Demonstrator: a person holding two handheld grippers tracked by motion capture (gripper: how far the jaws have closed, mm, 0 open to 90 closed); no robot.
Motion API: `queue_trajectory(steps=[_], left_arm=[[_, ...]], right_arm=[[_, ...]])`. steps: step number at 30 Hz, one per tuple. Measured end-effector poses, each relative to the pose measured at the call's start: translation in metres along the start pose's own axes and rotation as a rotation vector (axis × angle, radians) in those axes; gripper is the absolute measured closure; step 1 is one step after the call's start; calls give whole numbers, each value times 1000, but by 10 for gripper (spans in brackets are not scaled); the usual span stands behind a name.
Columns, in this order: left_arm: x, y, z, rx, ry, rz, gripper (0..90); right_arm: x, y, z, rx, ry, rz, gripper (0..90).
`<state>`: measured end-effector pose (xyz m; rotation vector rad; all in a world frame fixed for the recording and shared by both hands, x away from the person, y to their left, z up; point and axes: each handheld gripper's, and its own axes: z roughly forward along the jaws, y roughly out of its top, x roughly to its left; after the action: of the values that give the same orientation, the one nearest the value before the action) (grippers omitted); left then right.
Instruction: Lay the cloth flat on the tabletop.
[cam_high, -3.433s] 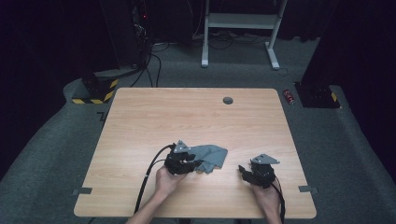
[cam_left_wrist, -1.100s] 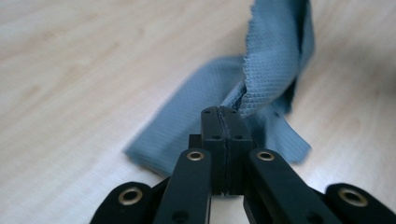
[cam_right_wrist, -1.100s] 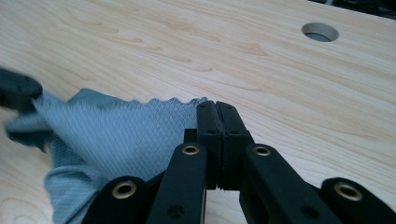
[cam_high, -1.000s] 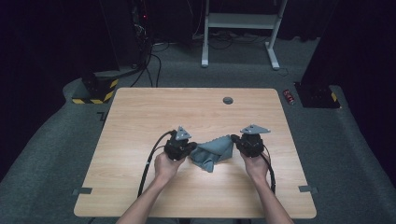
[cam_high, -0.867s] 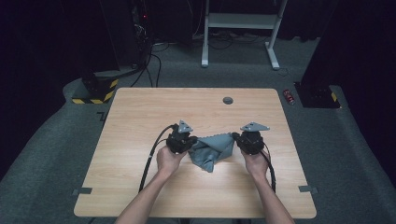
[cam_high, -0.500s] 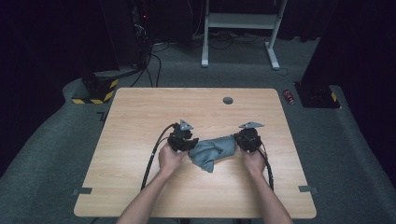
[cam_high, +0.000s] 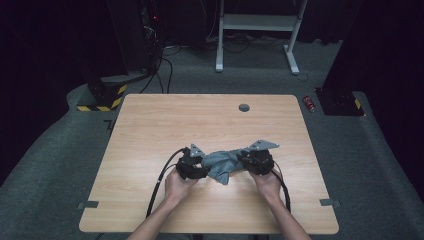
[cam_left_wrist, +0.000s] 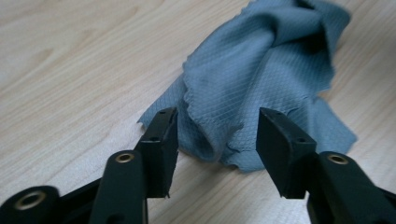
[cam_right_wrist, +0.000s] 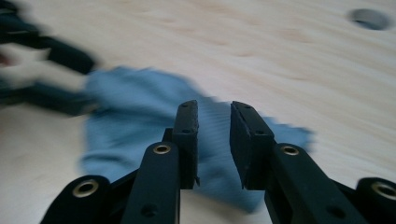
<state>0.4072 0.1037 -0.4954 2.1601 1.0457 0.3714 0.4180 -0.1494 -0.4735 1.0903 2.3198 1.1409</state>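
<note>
Both grippers stand with their jaws apart, and both have just been opening: the left gripper (cam_left_wrist: 212, 140) has a crumpled fold of the blue-grey cloth (cam_left_wrist: 261, 79) lying loosely between its pads without being pressed, and the right gripper (cam_right_wrist: 213, 140) shows a narrower gap above the cloth's other end, nothing pinched. Seen from above, the cloth (cam_high: 222, 164) lies bunched on the wooden table (cam_high: 150, 125), between the left gripper (cam_high: 196, 167) and the right gripper (cam_high: 249, 161). I'd judge it freshly let go, set down but still rumpled; spreading or folding it flat remains. Farther off, the cable hole (cam_high: 244, 107) sits near the table's back edge.
</note>
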Motion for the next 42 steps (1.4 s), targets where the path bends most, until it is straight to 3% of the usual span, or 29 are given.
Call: queue_trajectory(steps=[3,7,9,12,15,21,23,28,30,33,40,42], left_arm=[[1,2,5,11,8,22,648],[2,8,6,10,-7,32,852],[5,14,5,18,0,47,881],[11,23,0,0,14,45,887],[17,32,-6,-20,23,29,888],[32,47,-13,-38,74,18,888],[39,52,-12,-44,88,-10,887],[49,54,13,16,119,-33,851],[48,48,20,43,131,-43,740],[45,38,17,32,133,-51,628],[23,10,-8,10,69,-12,527],[16,1,-10,1,43,-25,513]], right_arm=[[19,-7,5,35,59,-54,677],[32,-17,19,95,65,-107,605],[33,-20,22,104,76,-107,601],[33,-24,24,124,61,-125,680],[31,-25,26,146,38,-146,863],[27,-24,12,100,12,-156,900],[25,-23,7,92,7,-152,900],[23,-23,5,83,7,-147,896],[25,-22,7,79,10,-143,858],[29,-21,12,79,22,-138,794],[36,-19,24,79,49,-129,701],[38,-18,27,80,61,-127,682]])
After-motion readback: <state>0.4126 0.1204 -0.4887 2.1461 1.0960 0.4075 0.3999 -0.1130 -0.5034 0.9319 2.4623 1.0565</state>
